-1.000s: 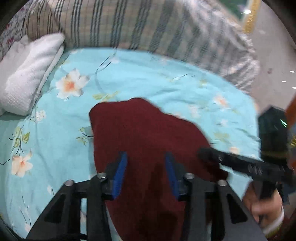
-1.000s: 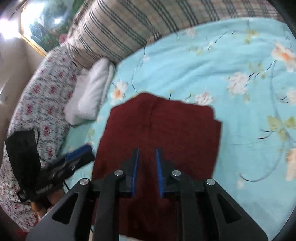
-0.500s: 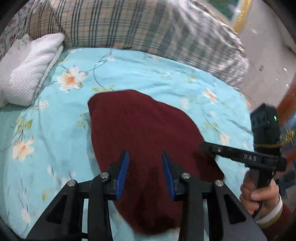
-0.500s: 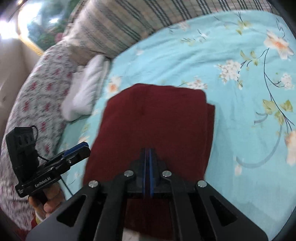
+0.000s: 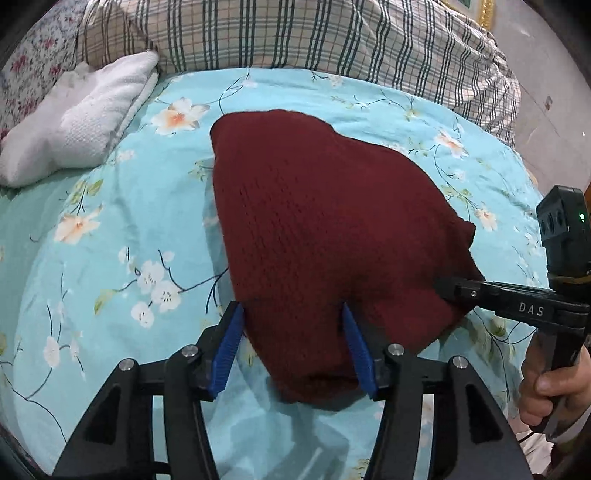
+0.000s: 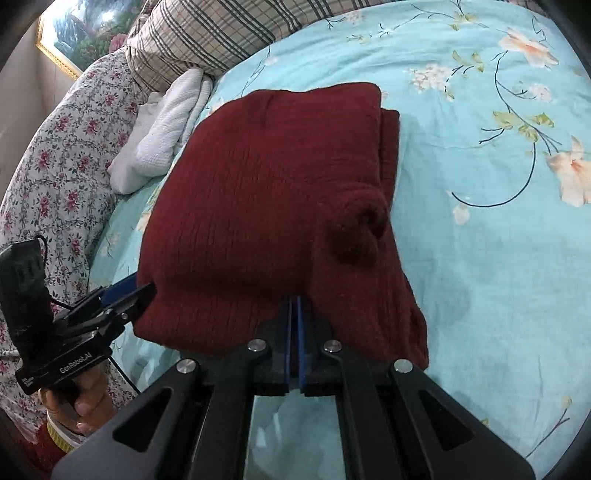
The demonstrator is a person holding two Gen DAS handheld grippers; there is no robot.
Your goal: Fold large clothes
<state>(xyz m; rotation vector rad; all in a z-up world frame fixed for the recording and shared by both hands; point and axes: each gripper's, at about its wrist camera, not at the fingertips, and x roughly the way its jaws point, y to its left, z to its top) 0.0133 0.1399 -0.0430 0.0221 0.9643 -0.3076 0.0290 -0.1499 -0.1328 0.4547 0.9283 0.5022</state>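
Note:
A folded maroon knit sweater (image 5: 325, 221) lies on the blue floral bedsheet (image 5: 110, 258). My left gripper (image 5: 293, 325) hangs low over its near corner, jaws opening, with that corner between the blue pads (image 5: 229, 339) and no visible squeeze. From the right wrist view the same gripper (image 6: 142, 291) meets the sweater (image 6: 266, 192) at its left edge. My right gripper (image 6: 293, 301) is shut, pads together, its tips against the sweater's near edge below a rolled bulge (image 6: 362, 229). No cloth shows between its pads. The left wrist view has its tip (image 5: 441, 284) at the sweater's right side.
A white folded towel (image 5: 74, 122) lies at the far left of the bed. A plaid quilt (image 5: 295, 33) is bunched along the back, and a floral pillow (image 6: 48, 166) runs down the left side. A hand (image 5: 550, 384) holds each gripper's handle.
Both grippers have come down and closer to the sweater. The right jaws closed fully. The left jaws have spread wider around the near corner.

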